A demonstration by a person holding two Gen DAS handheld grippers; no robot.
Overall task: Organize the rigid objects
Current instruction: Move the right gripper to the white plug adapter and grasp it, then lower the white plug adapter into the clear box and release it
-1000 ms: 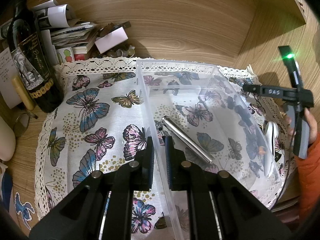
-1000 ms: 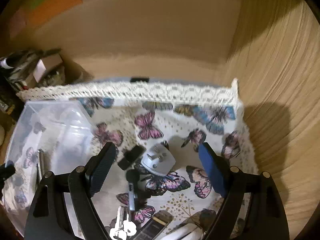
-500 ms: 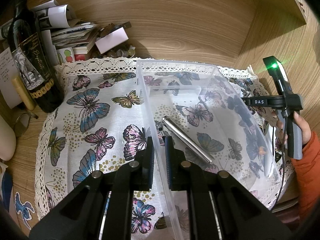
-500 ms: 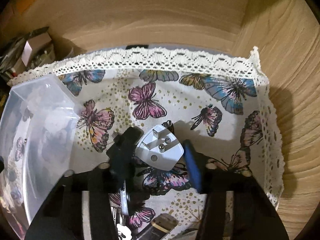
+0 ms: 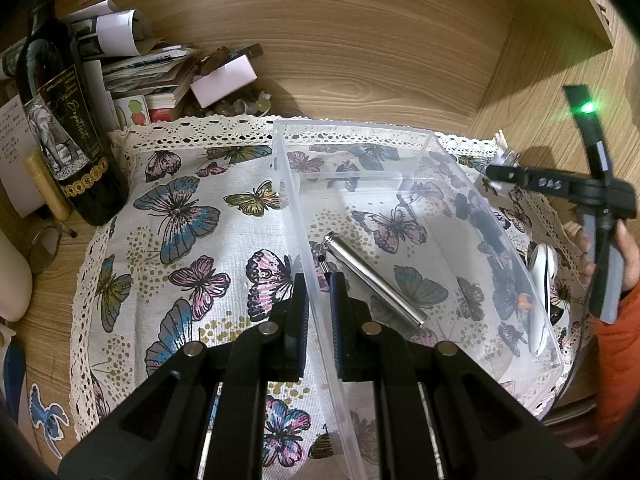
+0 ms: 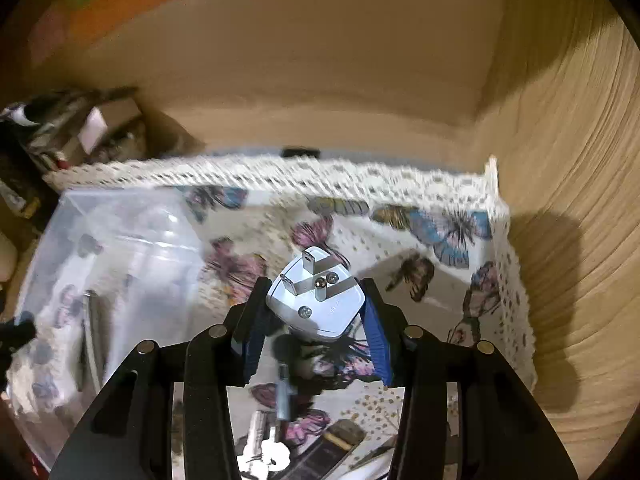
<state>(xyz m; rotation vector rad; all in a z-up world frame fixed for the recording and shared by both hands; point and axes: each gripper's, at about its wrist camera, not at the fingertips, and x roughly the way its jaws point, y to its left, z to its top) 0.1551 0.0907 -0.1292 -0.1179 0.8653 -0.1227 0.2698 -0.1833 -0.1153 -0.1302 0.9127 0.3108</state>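
My left gripper (image 5: 319,280) is shut on the left wall of a clear plastic bin (image 5: 416,136) that stands on the butterfly cloth. A silver metal tube (image 5: 374,278) lies inside the bin. My right gripper (image 6: 316,300) is shut on a white plug adapter (image 6: 320,308) and holds it above the cloth, prongs pointing up and away. The right gripper also shows at the right edge of the left wrist view (image 5: 496,172), beyond the bin (image 6: 120,248).
A dark wine bottle (image 5: 68,132), papers and small boxes (image 5: 216,80) stand at the back left. Keys (image 6: 264,452), a small dark tool (image 6: 284,396) and a dark flat object (image 6: 324,452) lie on the cloth under the right gripper. Wooden walls close in behind and right.
My right gripper closed on the white plug adapter and lifted it off the cloth. The left gripper has stayed on the bin wall.
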